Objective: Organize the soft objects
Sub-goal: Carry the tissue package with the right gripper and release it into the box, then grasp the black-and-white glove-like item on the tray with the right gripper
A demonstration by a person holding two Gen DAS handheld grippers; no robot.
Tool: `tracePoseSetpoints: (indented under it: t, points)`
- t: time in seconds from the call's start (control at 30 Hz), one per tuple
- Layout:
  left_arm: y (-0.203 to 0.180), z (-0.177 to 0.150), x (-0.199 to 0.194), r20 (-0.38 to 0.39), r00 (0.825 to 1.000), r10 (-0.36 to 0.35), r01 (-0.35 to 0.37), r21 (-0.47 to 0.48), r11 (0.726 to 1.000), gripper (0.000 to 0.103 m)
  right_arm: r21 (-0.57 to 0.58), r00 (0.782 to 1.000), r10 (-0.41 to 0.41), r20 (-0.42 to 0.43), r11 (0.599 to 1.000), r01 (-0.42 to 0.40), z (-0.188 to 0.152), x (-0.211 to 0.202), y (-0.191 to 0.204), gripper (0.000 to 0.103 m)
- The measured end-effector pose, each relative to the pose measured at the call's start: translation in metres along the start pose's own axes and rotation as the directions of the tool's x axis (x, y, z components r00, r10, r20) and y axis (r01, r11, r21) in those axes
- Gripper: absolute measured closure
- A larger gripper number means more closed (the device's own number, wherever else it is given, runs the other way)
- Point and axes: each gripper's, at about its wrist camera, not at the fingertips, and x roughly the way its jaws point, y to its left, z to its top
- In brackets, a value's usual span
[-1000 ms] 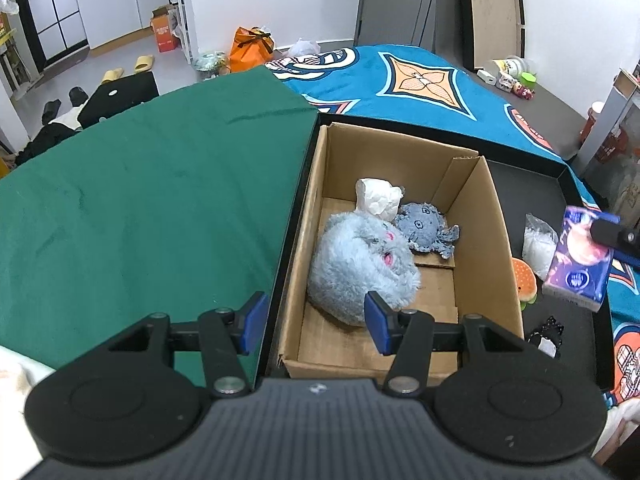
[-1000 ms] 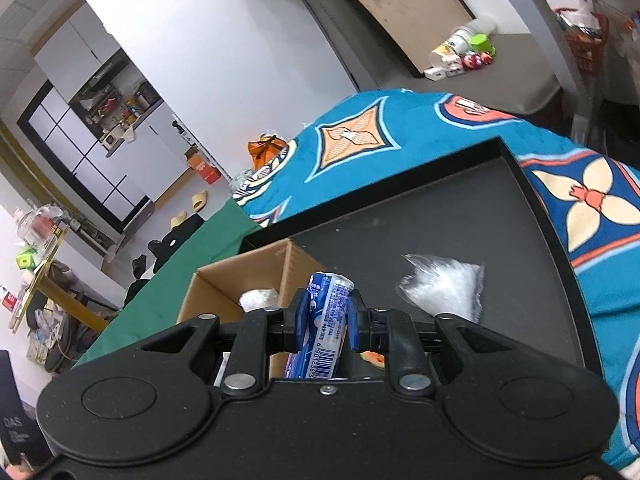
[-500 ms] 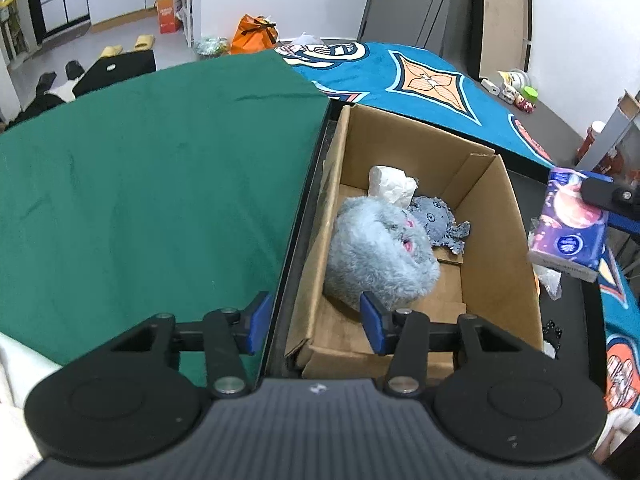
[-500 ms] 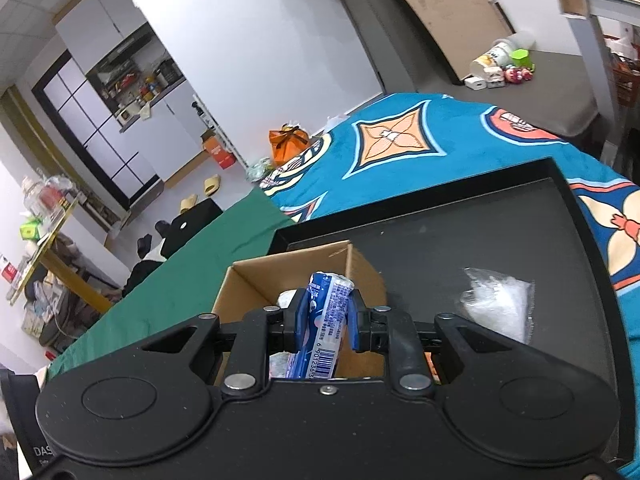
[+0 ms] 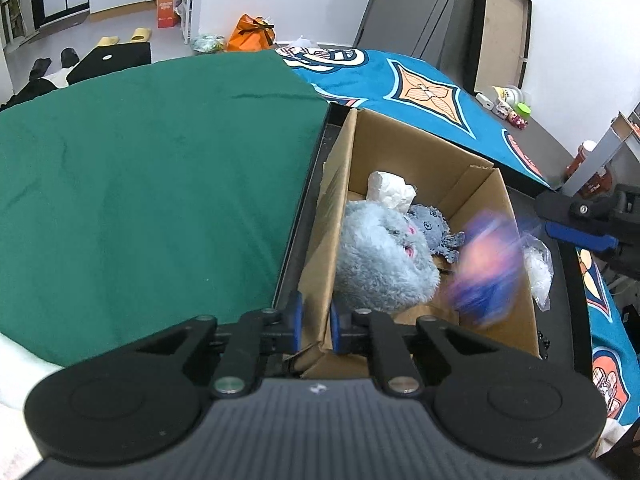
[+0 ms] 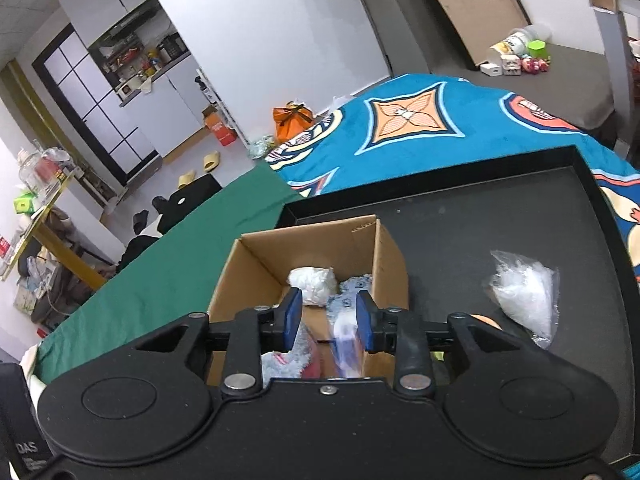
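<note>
My left gripper (image 5: 316, 324) is shut on the near left wall of the open cardboard box (image 5: 400, 148). The box holds a fluffy grey plush (image 5: 380, 264), a small blue-grey octopus plush (image 5: 434, 224) and a white wad (image 5: 390, 190). Over the box my right gripper (image 6: 329, 316) has its jaws opening. The blue and pink tissue pack (image 5: 484, 268) is a blur dropping into the box's right side. In the right wrist view the tissue pack (image 6: 346, 340) slips down between the pads, and neither pad presses on it. One blue finger (image 5: 576, 236) of the right gripper shows in the left wrist view.
The box stands in a black tray (image 6: 480, 216). A clear bag of white stuffing (image 6: 524, 292) lies in the tray to the right of the box. A green cloth (image 5: 160, 168) covers the surface on the left, and a blue patterned blanket (image 5: 420, 88) lies behind.
My left gripper came down and closed on the box's wall. My right gripper moved over the box and parted its jaws, and the tissue pack left them and is falling.
</note>
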Motion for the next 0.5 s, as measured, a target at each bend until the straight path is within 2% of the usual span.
tracePoseSetpoints:
  t: [0.23, 0.5]
  points:
    - [-0.001, 0.0, -0.001, 0.002, 1.0, 0.005, -0.005, 0.006, 1.0, 0.09, 0.02, 0.998, -0.062, 0.001, 0.998, 0.062, -0.011, -0.013, -0.025, 0.068]
    - [-0.005, 0.002, -0.001, -0.007, 1.0, 0.025, -0.024, 0.022, 0.999, 0.09, 0.086, 0.989, -0.141, -0.037, 0.986, 0.143, -0.027, -0.019, -0.064, 0.066]
